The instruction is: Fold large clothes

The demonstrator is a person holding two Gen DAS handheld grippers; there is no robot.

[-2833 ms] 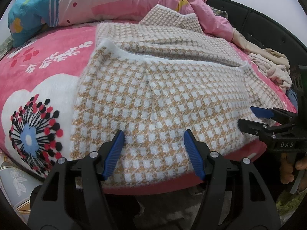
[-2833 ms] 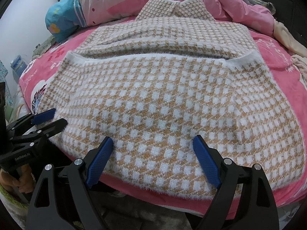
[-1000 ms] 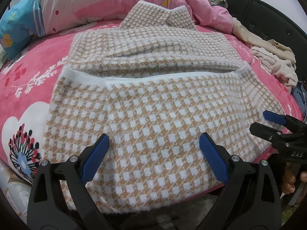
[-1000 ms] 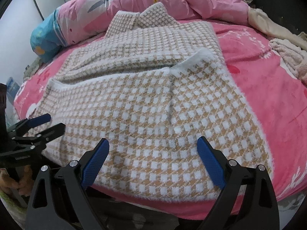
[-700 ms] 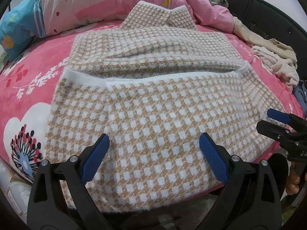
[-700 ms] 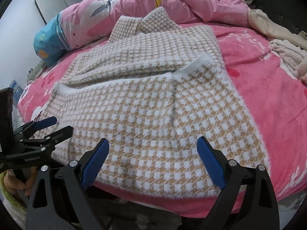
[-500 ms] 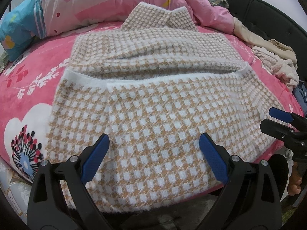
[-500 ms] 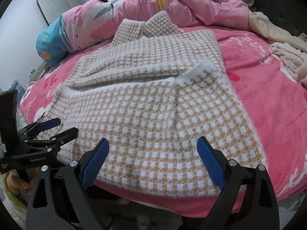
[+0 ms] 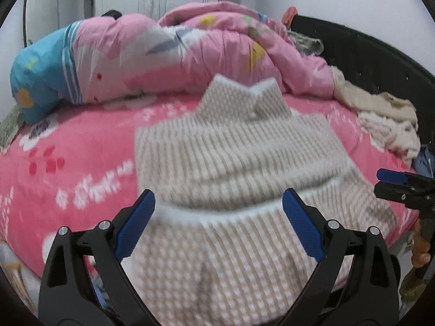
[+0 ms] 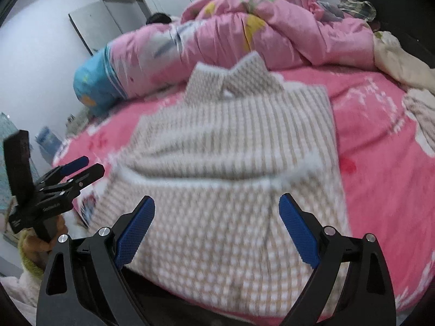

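A tan-and-white checked knit sweater (image 9: 236, 157) lies flat on the pink bed, collar at the far end, its lower part folded up over the body with a white hem edge across the middle; it also shows in the right wrist view (image 10: 231, 146). My left gripper (image 9: 217, 225) is open and empty, above the near folded part. My right gripper (image 10: 214, 228) is open and empty over the near edge. The right gripper also shows at the right edge of the left wrist view (image 9: 402, 184), the left gripper at the left of the right wrist view (image 10: 73, 174). Both views are motion-blurred.
A pink floral bedspread (image 9: 68, 157) covers the bed. A rumpled pink and blue duvet (image 9: 163, 54) lies at the far end. Beige clothes (image 9: 380, 114) are piled at the right by a black headboard (image 9: 367, 54). White cabinets (image 10: 117, 8) stand behind.
Both grippers have pulled back and risen, so the sweater looks smaller and farther away and more of the room shows. Both stay open and empty.
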